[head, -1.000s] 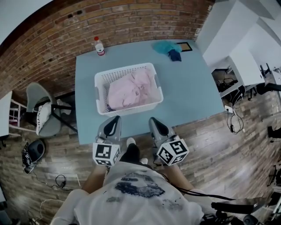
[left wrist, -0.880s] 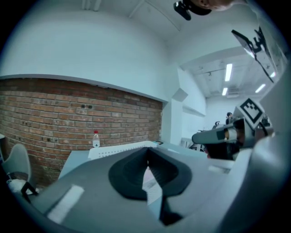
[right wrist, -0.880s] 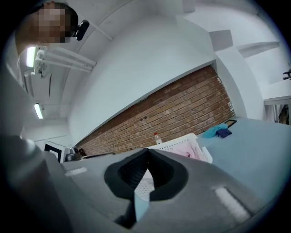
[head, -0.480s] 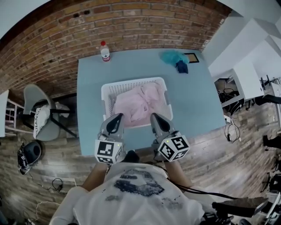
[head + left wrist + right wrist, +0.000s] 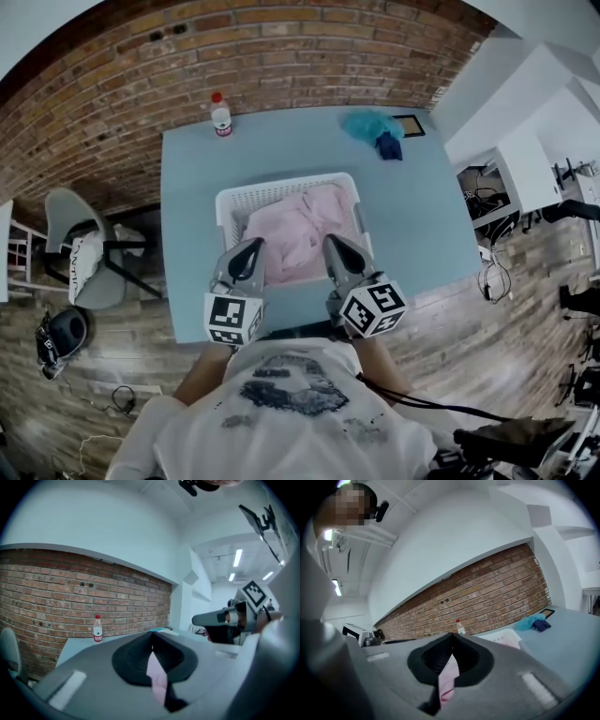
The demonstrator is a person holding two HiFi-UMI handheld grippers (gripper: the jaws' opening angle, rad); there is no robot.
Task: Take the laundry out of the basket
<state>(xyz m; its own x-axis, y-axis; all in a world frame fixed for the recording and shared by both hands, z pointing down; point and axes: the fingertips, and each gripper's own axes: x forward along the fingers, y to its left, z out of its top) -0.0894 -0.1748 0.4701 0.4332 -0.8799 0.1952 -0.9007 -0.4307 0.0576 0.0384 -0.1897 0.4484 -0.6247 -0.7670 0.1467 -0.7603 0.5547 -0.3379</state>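
A white slatted laundry basket (image 5: 227, 202) stands on the blue table (image 5: 417, 220), filled with crumpled pink laundry (image 5: 291, 234). Both grippers hover side by side over the basket's near rim, pointing away from me. My left gripper (image 5: 255, 246) is at the front left of the basket with its jaws together and nothing held. My right gripper (image 5: 330, 241) is at the front right, also shut and empty. In the left gripper view the left gripper (image 5: 152, 634) has its tips meeting, with pink cloth showing beyond the slit. The right gripper (image 5: 452, 635) looks the same, and the basket (image 5: 506, 637) lies just ahead.
A water bottle (image 5: 220, 114) stands at the table's far left edge by the brick wall. A teal cloth (image 5: 367, 123), a dark blue cloth (image 5: 389, 144) and a small frame (image 5: 411, 125) lie at the far right. A grey chair (image 5: 80, 246) stands left of the table.
Both grippers have moved forward from over the floor in front of the table to over the basket's near rim. Their jaws stayed shut.
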